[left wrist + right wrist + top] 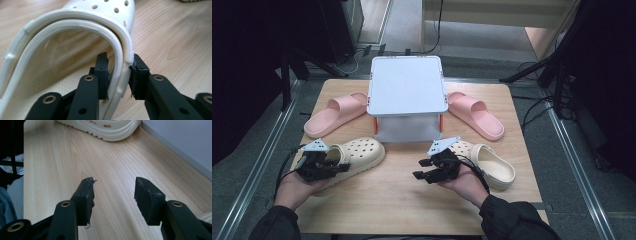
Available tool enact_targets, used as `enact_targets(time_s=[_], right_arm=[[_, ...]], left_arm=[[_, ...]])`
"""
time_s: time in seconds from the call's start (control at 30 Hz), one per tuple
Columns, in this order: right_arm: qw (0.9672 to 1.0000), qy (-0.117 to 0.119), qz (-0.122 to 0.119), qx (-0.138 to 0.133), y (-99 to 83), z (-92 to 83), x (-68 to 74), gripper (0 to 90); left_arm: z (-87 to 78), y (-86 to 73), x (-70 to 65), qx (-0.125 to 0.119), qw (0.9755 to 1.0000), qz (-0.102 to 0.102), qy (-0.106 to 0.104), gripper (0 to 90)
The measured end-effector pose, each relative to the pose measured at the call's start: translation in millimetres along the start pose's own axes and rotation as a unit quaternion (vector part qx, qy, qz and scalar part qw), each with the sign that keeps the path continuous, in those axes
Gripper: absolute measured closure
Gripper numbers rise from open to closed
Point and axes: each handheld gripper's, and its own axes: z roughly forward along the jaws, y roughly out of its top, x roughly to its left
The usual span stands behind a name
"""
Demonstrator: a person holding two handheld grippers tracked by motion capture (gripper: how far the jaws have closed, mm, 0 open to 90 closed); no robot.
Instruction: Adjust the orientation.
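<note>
**Left fingers clamped on clog heel rim**

Left gripper (119, 75) at near-left of worktop (402, 200), fingers (102, 72) pinching rim of cream clog (354, 155) at its heel: one pad inside the opening, one outside, both pressing. Clog flat on the wood, toe toward white box (407, 85). Right gripper (113, 195) held above bare wood near worktop middle, fingers spread wide, nothing between. Second cream clog (492, 165) just beside right hand. Pink slides (334, 114) flanking the box.
</note>
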Motion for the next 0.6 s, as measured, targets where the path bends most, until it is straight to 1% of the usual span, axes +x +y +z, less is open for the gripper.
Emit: enact_targets(time_s=[0.03, 0.07, 0.1, 0.13, 0.17, 0.2, 0.23, 0.3, 0.37, 0.47, 0.5, 0.53, 0.57, 0.6], right_arm=[[1.0000, 0.000, 0.000, 0.000, 0.0, 0.0, 0.0, 50.6], [1.0000, -0.001, 0.000, 0.000, -0.1, -0.3, 0.1, 50.7], [1.0000, -0.001, 0.003, -0.001, -0.4, -1.5, 0.0, 50.9], [1.0000, -0.001, 0.005, -0.001, -0.5, -1.8, -0.1, 51.0], [1.0000, -0.003, 0.005, -0.002, -0.7, -2.4, -0.4, 51.1], [1.0000, -0.003, 0.005, -0.004, -1.0, -3.0, -0.8, 51.1], [1.0000, -0.004, 0.005, -0.005, -1.3, -3.5, -1.1, 51.2], [1.0000, -0.004, 0.005, -0.006, -1.6, -4.2, -1.5, 51.2], [0.9999, -0.008, 0.011, -0.009, -2.8, -6.7, -2.0, 51.5], [0.9998, -0.011, 0.014, -0.013, -4.3, -8.4, -3.0, 51.4], [0.9997, -0.012, 0.017, -0.013, -4.9, -9.3, -2.9, 51.4], [0.9997, -0.012, 0.014, -0.015, -5.6, -9.9, -3.5, 51.5], [0.9996, -0.015, 0.018, -0.015, -6.3, -11.0, -3.2, 51.4], [0.9996, -0.016, 0.019, -0.016, -6.9, -11.9, -3.2, 51.5]], left_arm=[[0.0, 0.0, 0.0, 0.000, 1.0000, 0.000, 0.000, 73.4], [0.5, 2.3, -1.5, 0.004, 1.0000, -0.005, 0.005, 73.4], [-0.7, 6.2, -5.3, 0.000, 0.9997, -0.007, 0.022, 75.5], [-2.2, 8.7, -6.5, -0.006, 0.9997, -0.003, 0.024, 76.7], [-2.2, 8.7, -6.5, -0.006, 0.9997, -0.003, 0.024, 77.3], [-5.7, 12.6, -8.5, -0.017, 0.9996, -0.012, 0.016, 77.4], [-6.8, 14.2, -9.2, -0.019, 0.9996, -0.020, 0.010, 77.4], [-7.8, 15.5, -10.3, -0.019, 0.9996, -0.019, 0.006, 77.6], [-8.5, 19.1, -15.5, -0.020, 0.9997, -0.012, -0.001, 77.6], [-7.2, 24.3, -21.5, -0.020, 0.9995, -0.016, -0.021, 77.4], [-7.2, 24.3, -21.5, -0.020, 0.9995, -0.016, -0.021, 77.4], [-6.0, 26.4, -24.4, -0.020, 0.9994, -0.014, -0.025, 77.5], [-2.8, 31.2, -30.7, -0.017, 0.9993, -0.005, -0.032, 77.4], [-1.0, 33.5, -34.1, -0.017, 0.9993, 0.001, -0.034, 77.4]])
